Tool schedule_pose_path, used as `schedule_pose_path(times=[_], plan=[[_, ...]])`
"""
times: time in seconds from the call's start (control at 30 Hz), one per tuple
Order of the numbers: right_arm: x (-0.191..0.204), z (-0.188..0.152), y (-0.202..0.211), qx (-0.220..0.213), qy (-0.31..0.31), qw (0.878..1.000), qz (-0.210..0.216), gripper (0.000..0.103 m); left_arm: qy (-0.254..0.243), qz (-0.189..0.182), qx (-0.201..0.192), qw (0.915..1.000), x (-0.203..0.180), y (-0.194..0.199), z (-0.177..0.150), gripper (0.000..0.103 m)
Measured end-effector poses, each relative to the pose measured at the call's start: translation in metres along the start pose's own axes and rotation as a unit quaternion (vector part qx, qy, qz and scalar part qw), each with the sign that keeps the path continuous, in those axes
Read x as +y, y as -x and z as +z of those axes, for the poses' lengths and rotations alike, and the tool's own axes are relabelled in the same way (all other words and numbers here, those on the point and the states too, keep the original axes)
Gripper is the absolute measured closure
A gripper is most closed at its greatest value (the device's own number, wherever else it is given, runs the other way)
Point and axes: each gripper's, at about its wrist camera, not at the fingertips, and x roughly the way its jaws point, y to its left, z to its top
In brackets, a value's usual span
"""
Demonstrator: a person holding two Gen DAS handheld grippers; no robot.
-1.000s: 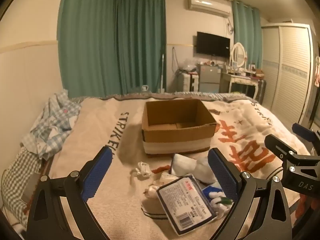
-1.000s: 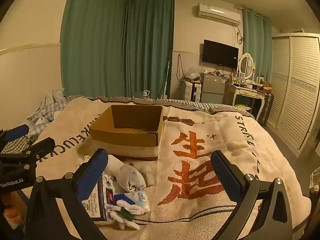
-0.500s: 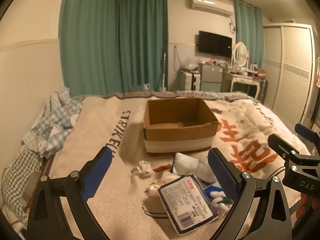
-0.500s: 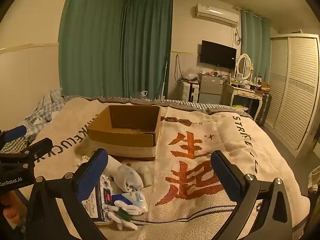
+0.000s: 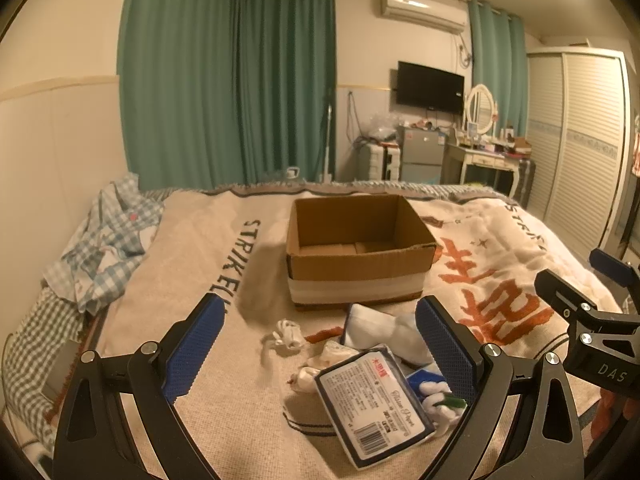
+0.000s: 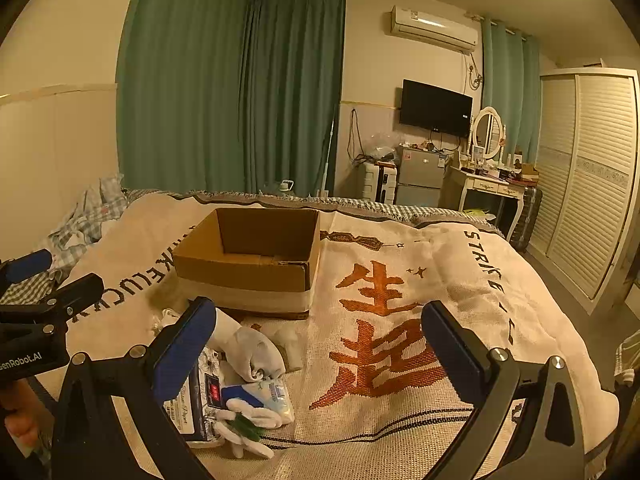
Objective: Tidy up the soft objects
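With both the left gripper and right gripper spread wide and empty, best pinch the near tissue pack squarely before carrying it to the far cardboard box.

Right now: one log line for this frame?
left gripper: open | right gripper: open | brown cardboard box: empty | white rolled socks, blue-edged tissue pack: on blanket

We see a matt cardboard box on a coarse woven blanket, a glossy plastic tissue pack, and soft cloth socks.
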Motion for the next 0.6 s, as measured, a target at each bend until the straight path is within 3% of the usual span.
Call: schedule_pose_path(times=[0.6], plan=[[-0.0007, -0.0024, -0.0012, 0.003, 0.001, 1.000, 0.000, 0.000, 0.000, 0.003, 0.002, 1.0000, -0.0002, -0.0010, -0.0041, 0.005]])
